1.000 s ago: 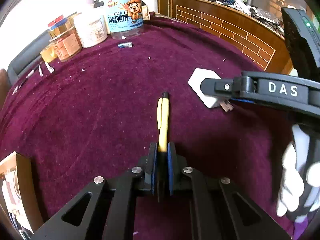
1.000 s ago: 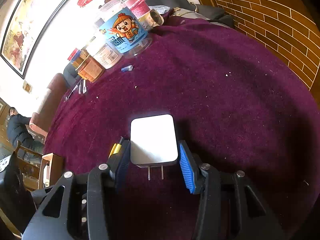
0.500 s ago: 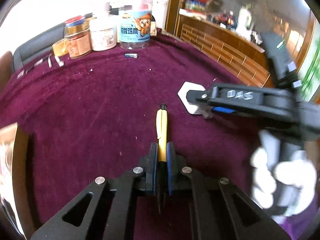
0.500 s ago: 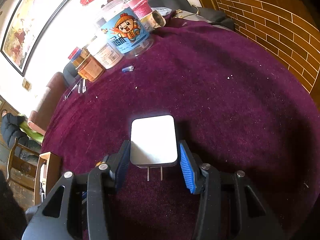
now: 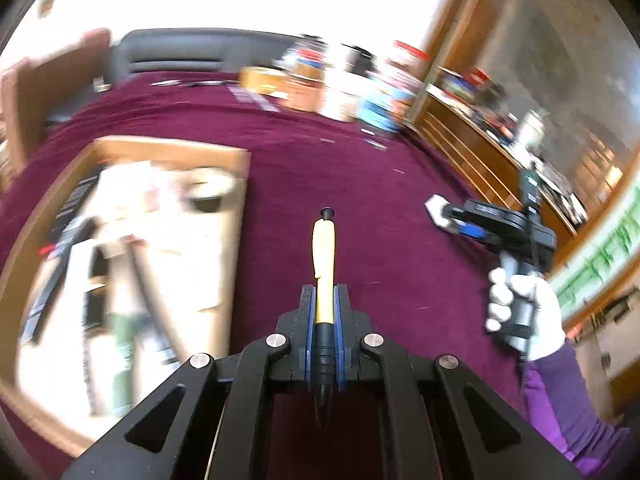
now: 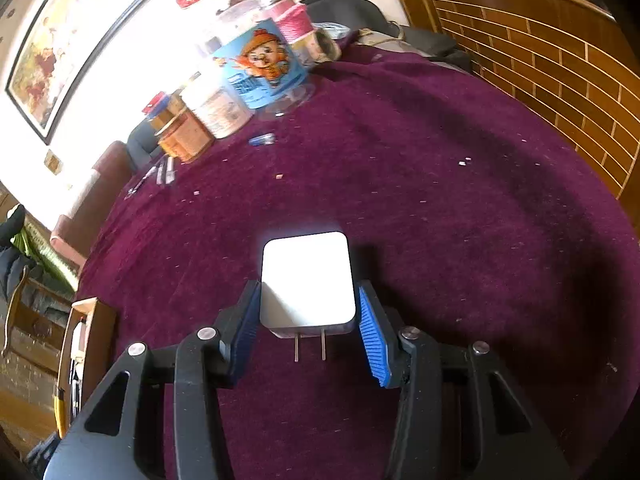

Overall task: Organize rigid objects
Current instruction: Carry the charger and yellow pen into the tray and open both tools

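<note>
My left gripper [image 5: 324, 300] is shut on a yellow pen [image 5: 323, 256] with a black tip, held above the purple cloth with its clicker end pointing away from me. An open brown box [image 5: 236, 208] of blurred items lies just left of the pen. In the right wrist view my right gripper [image 6: 308, 316] is shut on a white charger plug [image 6: 306, 280], blue pads against both of its sides and prongs pointing back at the camera. The left wrist view shows that right gripper [image 5: 450, 216] far right, with the charger [image 5: 435, 207] low over the cloth.
Several jars [image 6: 260, 76] stand at the table's far edge, with a small blue cylinder [image 6: 262, 139] and metal tools [image 6: 164, 172] near them. A wooden brick-pattern counter [image 6: 560, 80] curves round the right side. A white-gloved hand [image 5: 520, 300] holds the right gripper. The box [image 6: 86, 340] sits at the left edge.
The left gripper has swung left and rolled with the pen still clamped, bringing the open box into view. The right gripper and its charger have stayed put.
</note>
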The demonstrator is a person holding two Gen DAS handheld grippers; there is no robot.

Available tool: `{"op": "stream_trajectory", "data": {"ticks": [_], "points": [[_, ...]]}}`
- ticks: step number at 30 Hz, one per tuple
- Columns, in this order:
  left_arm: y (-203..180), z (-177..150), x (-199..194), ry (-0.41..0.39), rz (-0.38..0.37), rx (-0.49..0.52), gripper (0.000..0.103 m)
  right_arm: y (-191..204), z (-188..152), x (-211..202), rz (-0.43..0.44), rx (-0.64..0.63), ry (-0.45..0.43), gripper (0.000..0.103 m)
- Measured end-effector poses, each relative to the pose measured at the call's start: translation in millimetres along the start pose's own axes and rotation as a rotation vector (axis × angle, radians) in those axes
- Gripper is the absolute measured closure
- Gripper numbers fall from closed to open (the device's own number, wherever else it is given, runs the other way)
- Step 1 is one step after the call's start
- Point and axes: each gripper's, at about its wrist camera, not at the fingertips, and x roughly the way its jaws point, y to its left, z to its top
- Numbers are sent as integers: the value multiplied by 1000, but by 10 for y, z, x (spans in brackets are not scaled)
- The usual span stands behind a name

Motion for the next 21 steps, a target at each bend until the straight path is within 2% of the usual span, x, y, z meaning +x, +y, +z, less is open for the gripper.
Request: {"op": "stream_trajectory", "data": {"ticks": [4, 8, 13, 16, 19, 21], "points": [[531, -88, -322, -52, 66, -98, 97, 285, -110, -89, 26, -73, -18, 60], [954, -151, -467, -84, 137, -163, 97, 729, -354, -231, 102, -144, 14, 60], [1389, -271, -427, -51, 208, -260, 97, 1441, -752, -310, 197, -277, 87, 60], [1546, -339, -311, -3, 218, -296, 96, 1850, -988, -244, 259, -338, 157, 60], [1562, -367, -290, 0, 217, -287, 96, 2201, -1160, -144, 302, -379, 212, 60], [1560, -366, -284, -7, 212, -288, 91, 2422, -1265, -80, 312, -408, 239, 60]]}}
